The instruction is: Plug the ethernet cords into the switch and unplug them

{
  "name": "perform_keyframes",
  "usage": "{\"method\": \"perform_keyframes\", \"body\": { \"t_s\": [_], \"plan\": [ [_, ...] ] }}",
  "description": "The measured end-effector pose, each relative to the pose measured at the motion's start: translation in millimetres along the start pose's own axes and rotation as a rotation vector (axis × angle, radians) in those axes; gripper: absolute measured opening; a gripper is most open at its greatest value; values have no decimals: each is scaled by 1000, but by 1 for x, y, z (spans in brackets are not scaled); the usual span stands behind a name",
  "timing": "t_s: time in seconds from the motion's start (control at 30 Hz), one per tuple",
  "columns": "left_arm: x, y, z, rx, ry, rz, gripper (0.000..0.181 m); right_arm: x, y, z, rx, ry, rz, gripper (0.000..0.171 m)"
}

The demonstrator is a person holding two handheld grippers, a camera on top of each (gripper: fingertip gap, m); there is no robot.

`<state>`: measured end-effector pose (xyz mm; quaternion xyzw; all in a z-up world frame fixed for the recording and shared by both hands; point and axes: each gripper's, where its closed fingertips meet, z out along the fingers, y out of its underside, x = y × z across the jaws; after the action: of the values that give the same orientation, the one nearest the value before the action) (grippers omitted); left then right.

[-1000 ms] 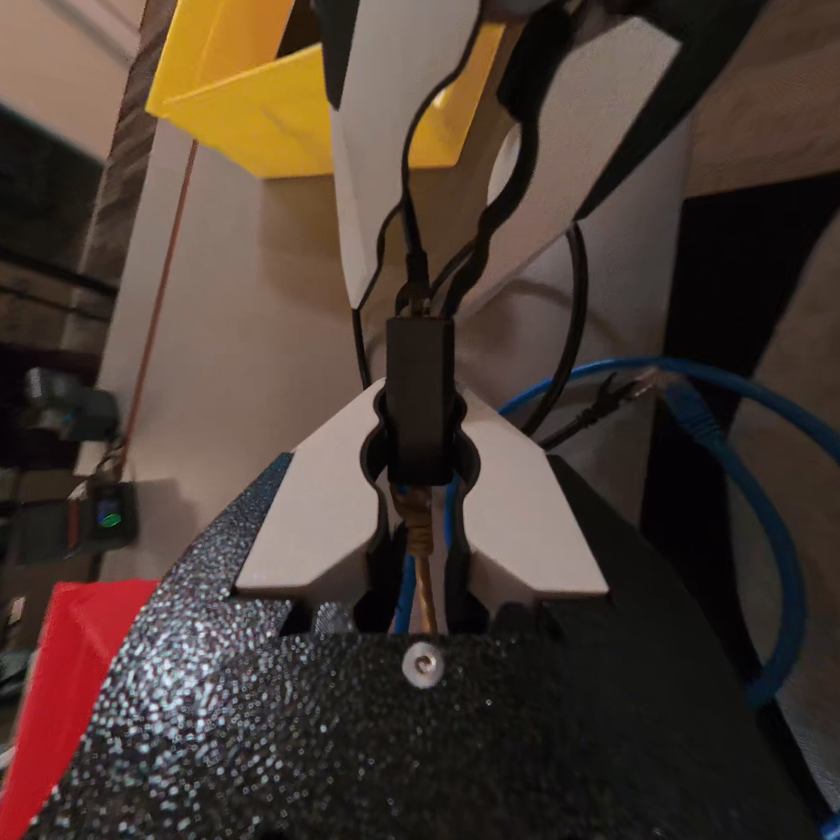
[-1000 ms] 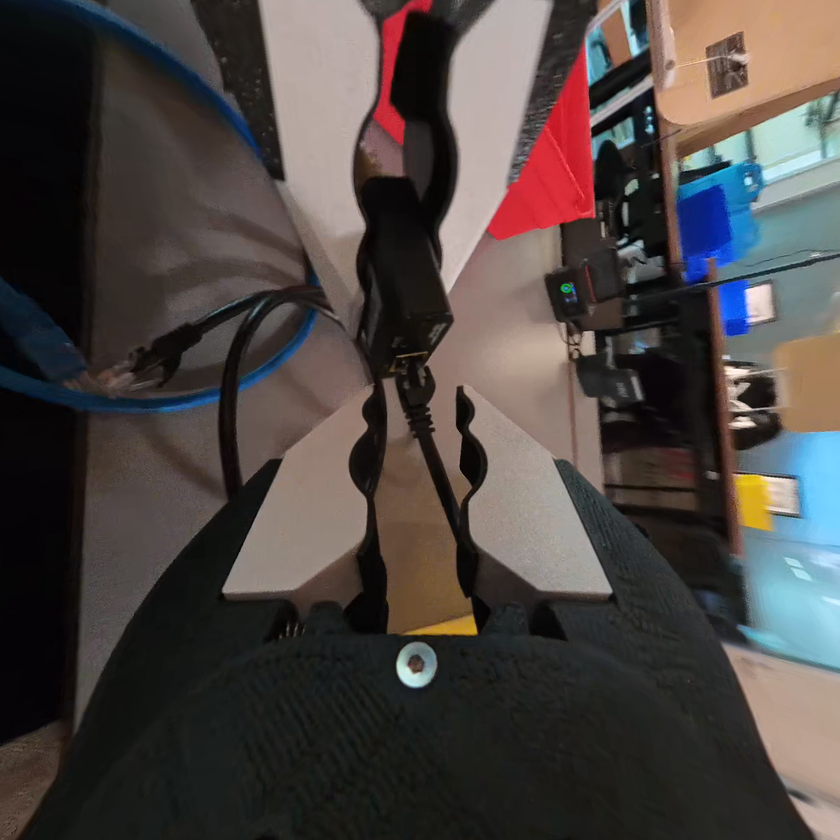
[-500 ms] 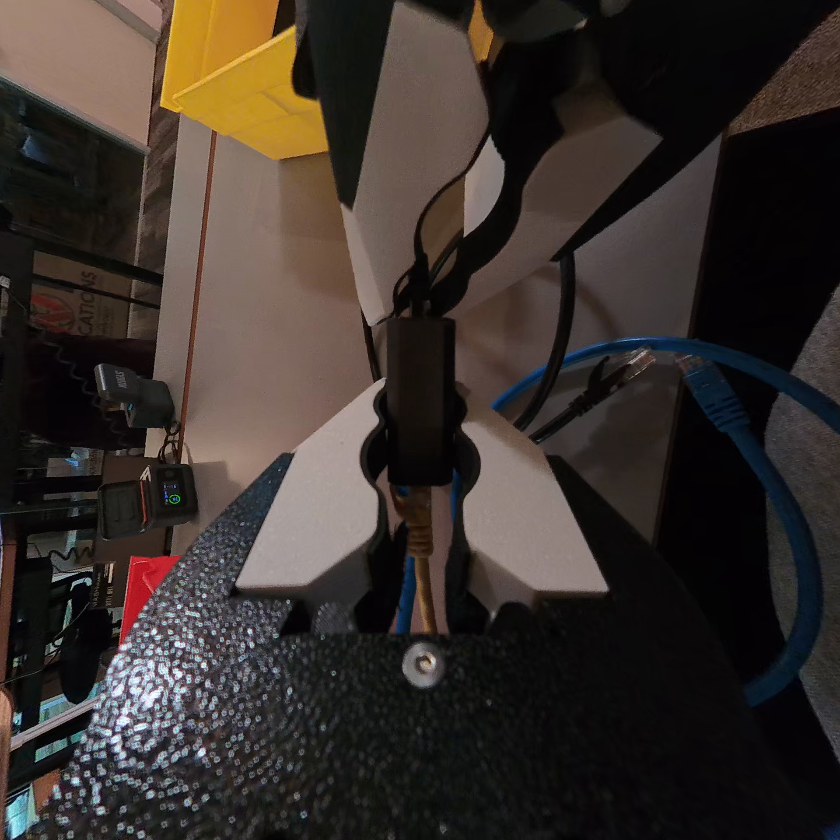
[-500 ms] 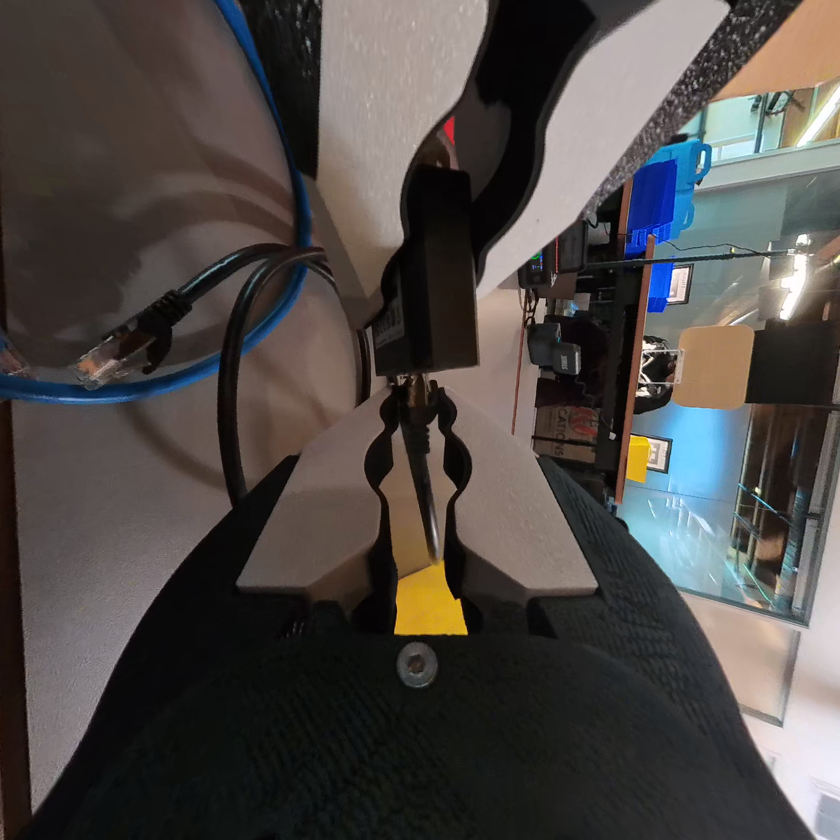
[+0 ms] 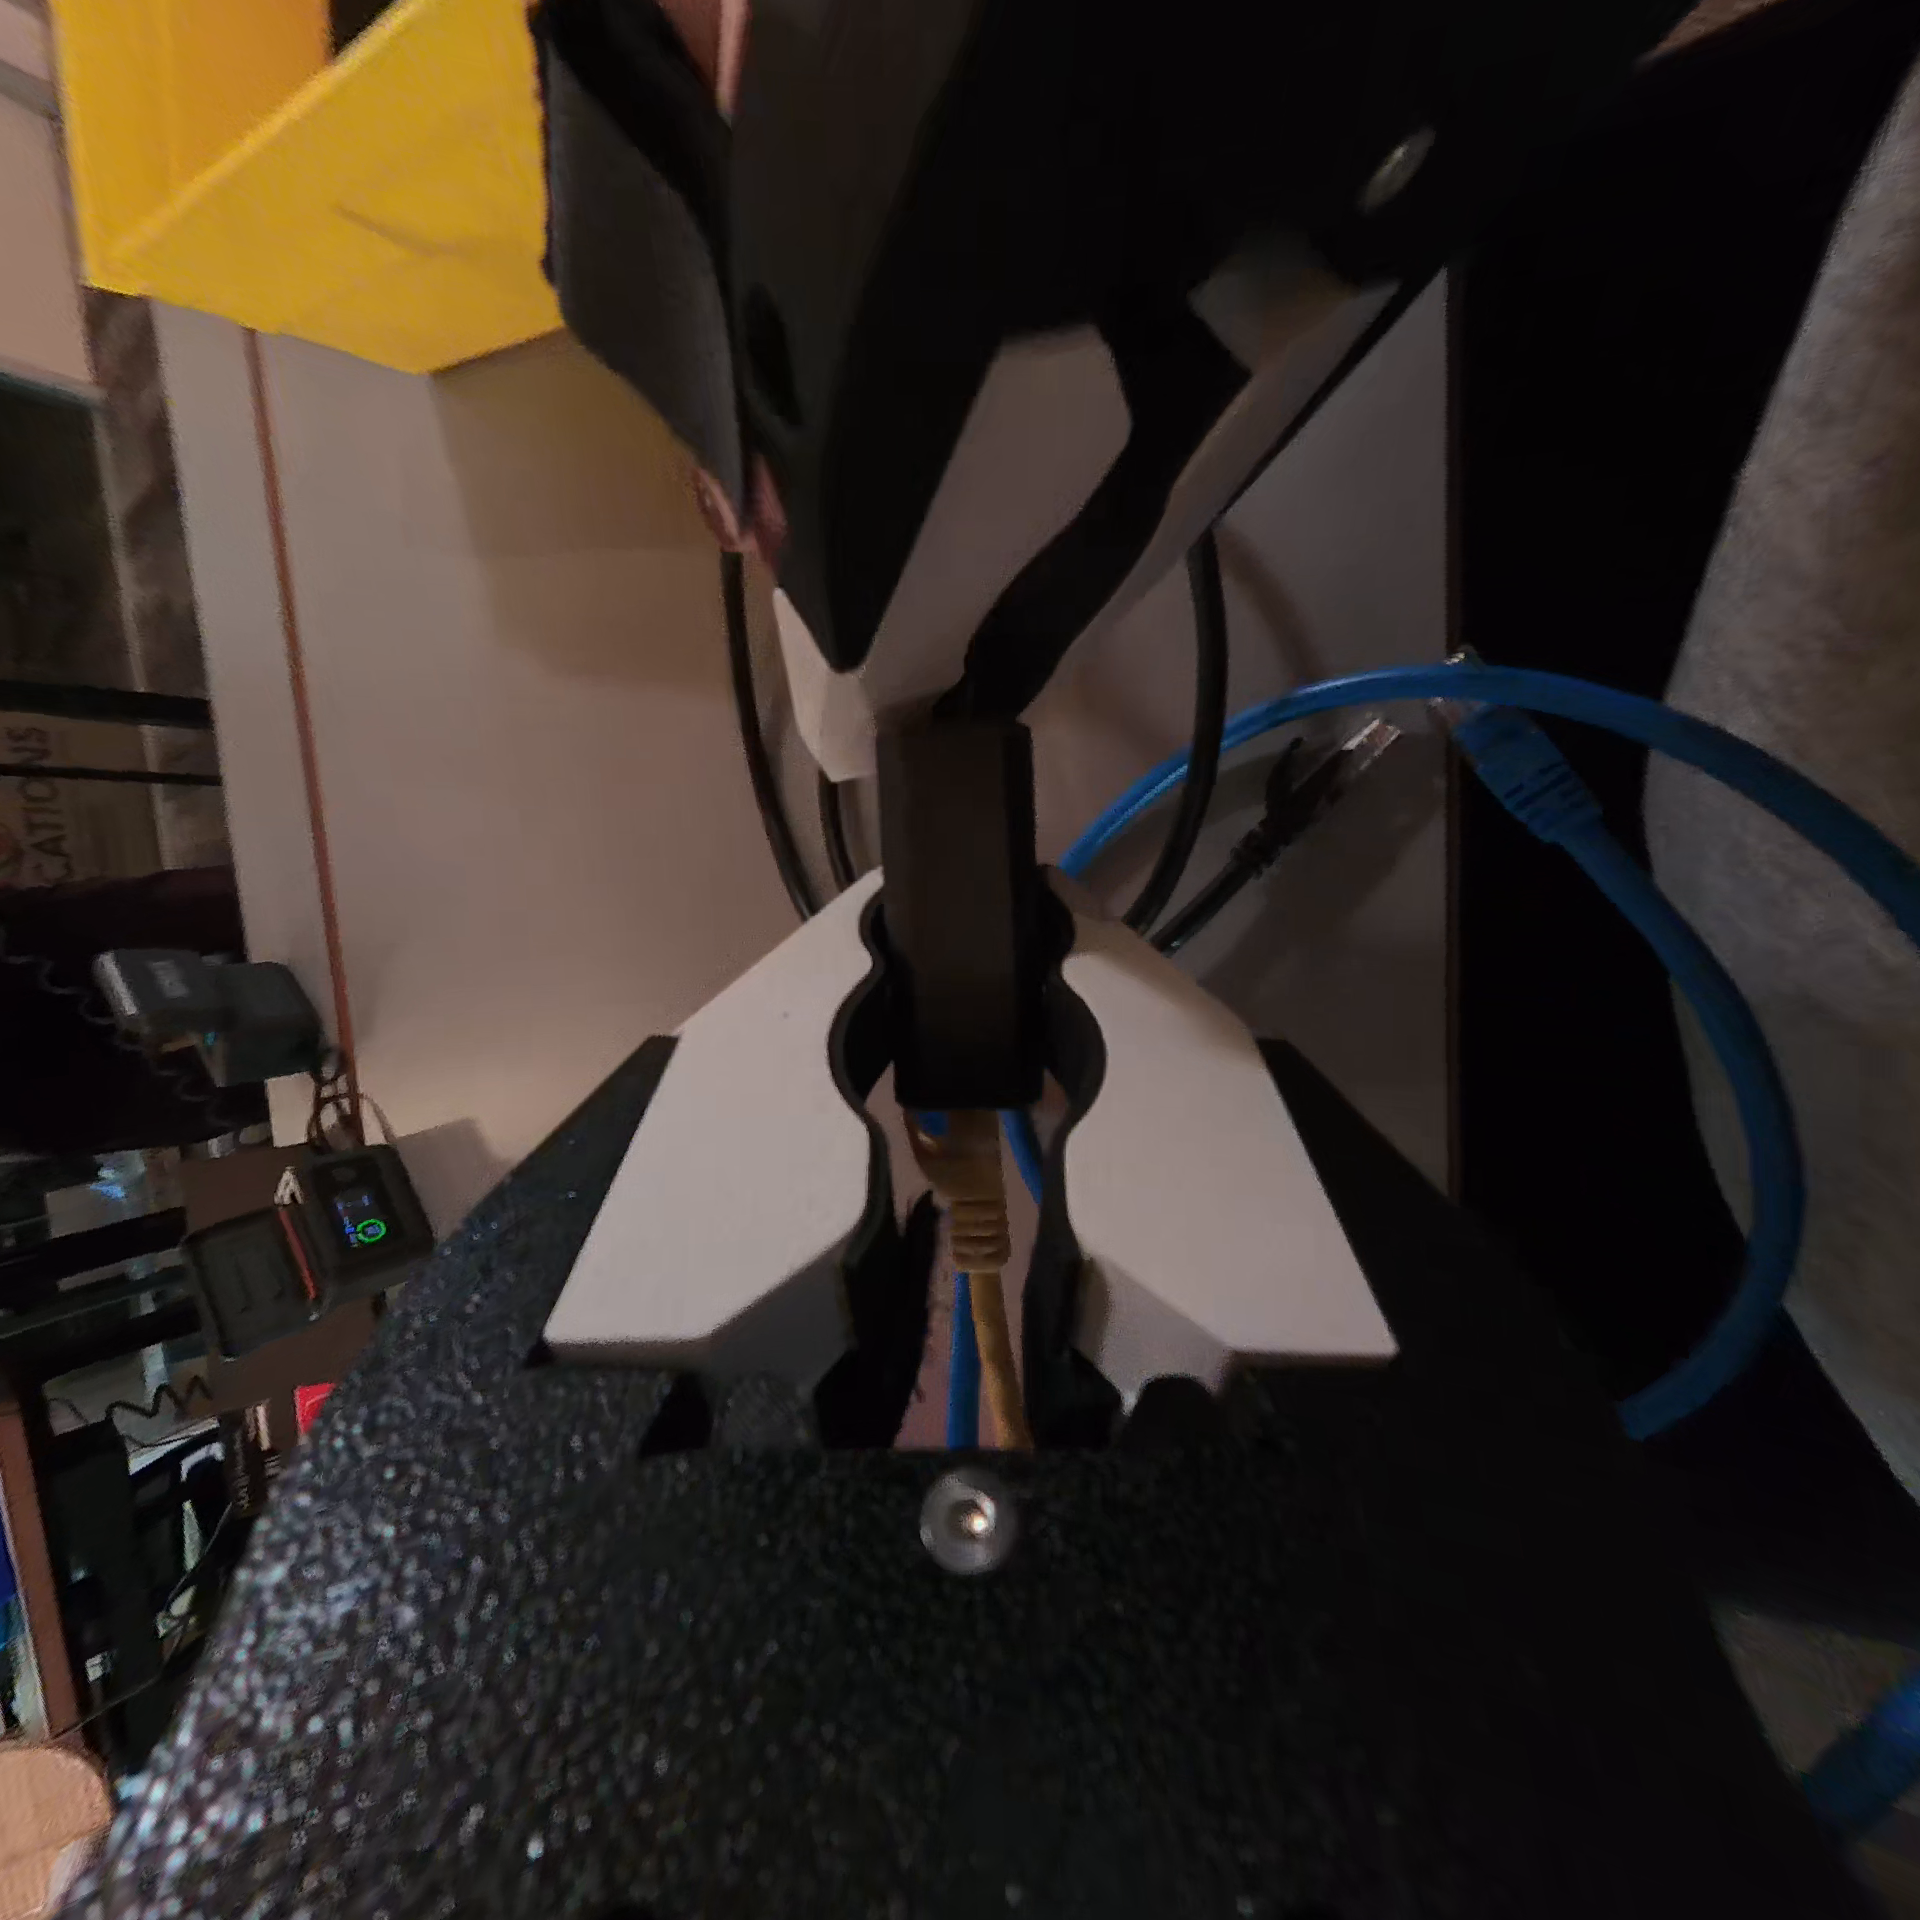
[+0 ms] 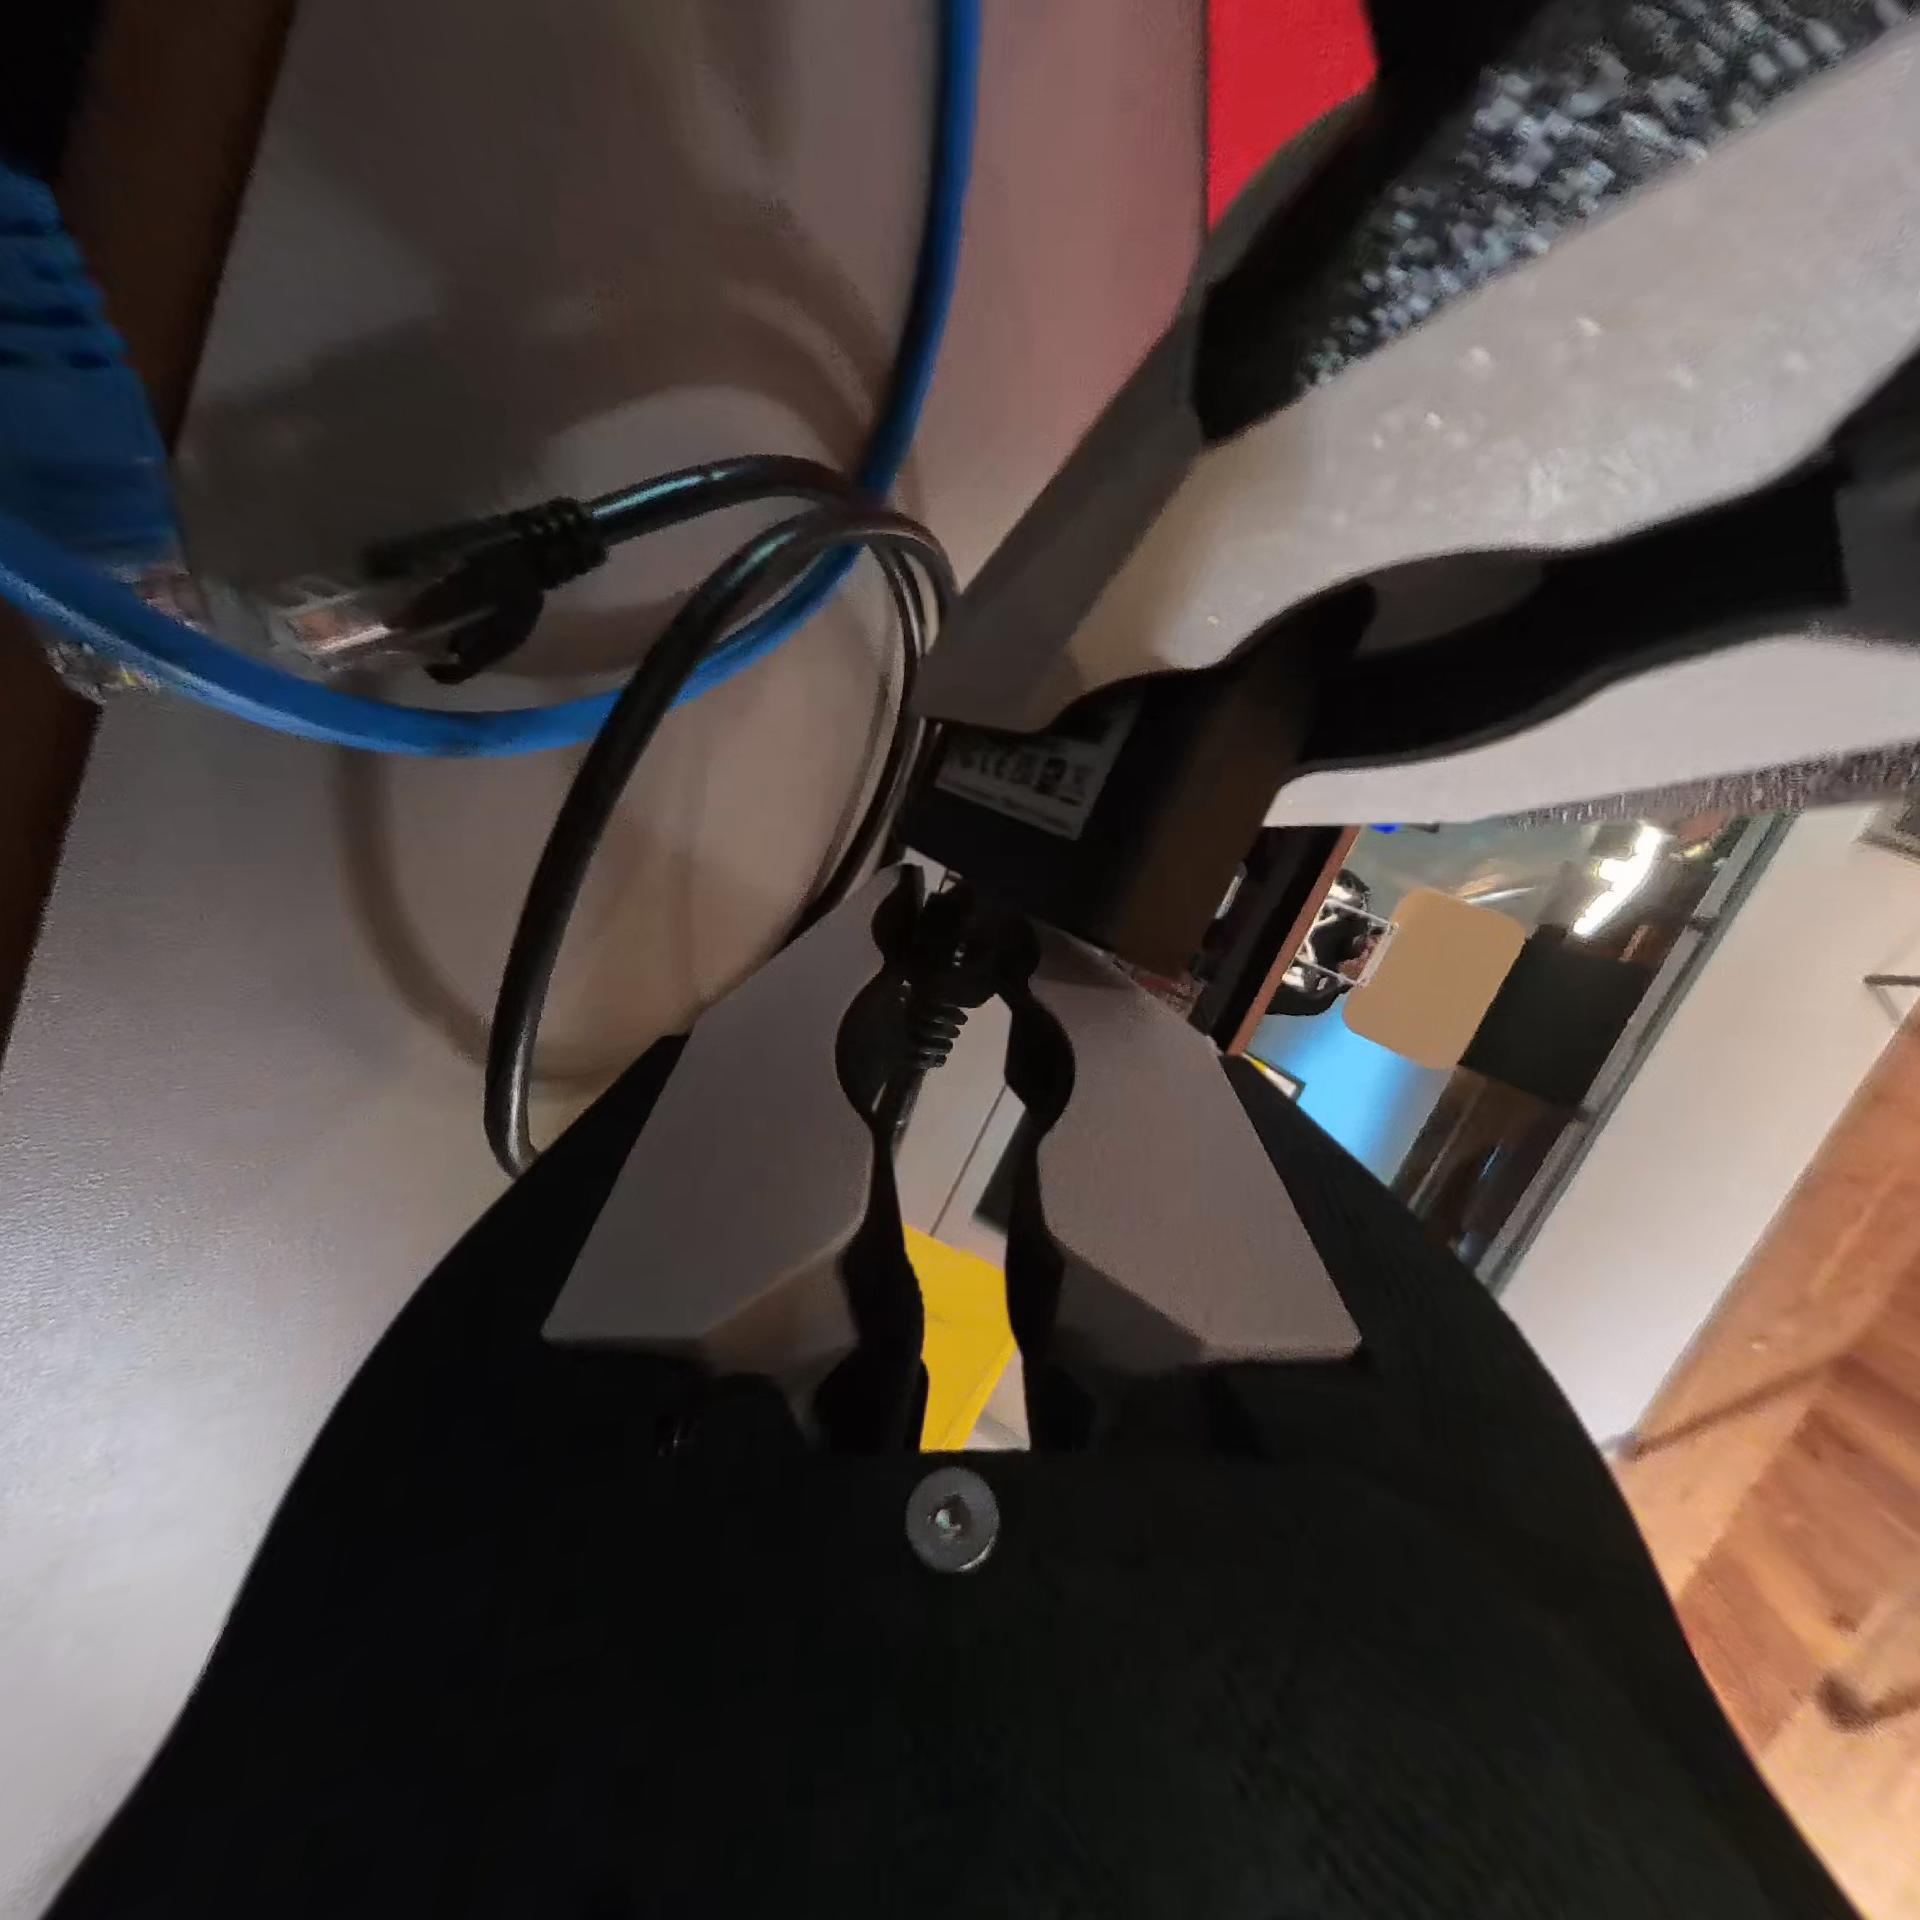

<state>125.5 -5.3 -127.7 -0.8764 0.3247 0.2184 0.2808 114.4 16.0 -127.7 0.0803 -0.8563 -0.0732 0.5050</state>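
My left gripper (image 5: 961, 940) is shut on a small black switch (image 5: 961, 914) and holds it above the white table (image 5: 520, 675). A yellow cord (image 5: 977, 1195) and a blue cord (image 5: 961, 1351) are plugged into its near end. My right gripper (image 6: 954, 930) is shut on the plug of a black cord (image 6: 930, 1003) at the switch's (image 6: 1091, 810) other end. It faces the left gripper (image 6: 1455, 468) and shows in the left wrist view (image 5: 935, 681). A loose black plug (image 6: 457, 592) and a loose blue plug (image 5: 1517, 769) lie on the table.
A yellow bin (image 5: 312, 208) stands beyond the grippers and a red bin (image 6: 1278, 94) on the other side. A blue cable loop (image 5: 1714, 1039) hangs over the table's dark edge (image 5: 1538, 520). Small black devices (image 5: 353, 1236) sit at the table's far side.
My right gripper went from open around the black cord to shut on its plug, moved up against the switch and tilted. The left gripper kept its hold on the switch.
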Motion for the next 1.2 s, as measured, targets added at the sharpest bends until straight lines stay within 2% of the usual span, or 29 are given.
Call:
{"method": "perform_keyframes", "body": {
  "t_s": [0.17,0.3,0.5,0.53,0.6,0.63,0.67,0.7,0.77,0.9,0.97,1.2],
  "plan": [
    [3,7,-7,-17,98,1,22,1,-10,1,59,-17,-19,11],
    [-6,4,-23,70,64,-9,22,21,-15,-8,149,17,54,11],
    [-6,-6,-36,125,19,48,22,29,-17,-25,201,24,42,11],
    [-6,3,-39,79,7,67,21,24,-8,-28,167,-3,3,9],
    [-35,76,-59,-201,-159,-24,21,15,35,-27,49,-11,-35,9],
    [-43,90,-72,-163,-182,-123,22,10,48,-29,60,-33,38,9],
    [-52,85,-83,-37,-206,-195,22,11,57,-31,68,-30,101,9],
    [-61,72,-94,85,-238,-210,22,21,62,-36,69,6,138,10],
    [-74,47,-106,196,-311,-169,22,50,58,-48,145,99,249,10],
    [-89,20,-104,300,-435,-189,22,108,71,-75,241,291,440,10],
    [-92,15,-99,336,-462,-249,22,133,89,-92,251,384,522,10],
    [-119,14,-90,464,-784,-400,21,219,166,-182,260,715,741,10]
  ]
}}
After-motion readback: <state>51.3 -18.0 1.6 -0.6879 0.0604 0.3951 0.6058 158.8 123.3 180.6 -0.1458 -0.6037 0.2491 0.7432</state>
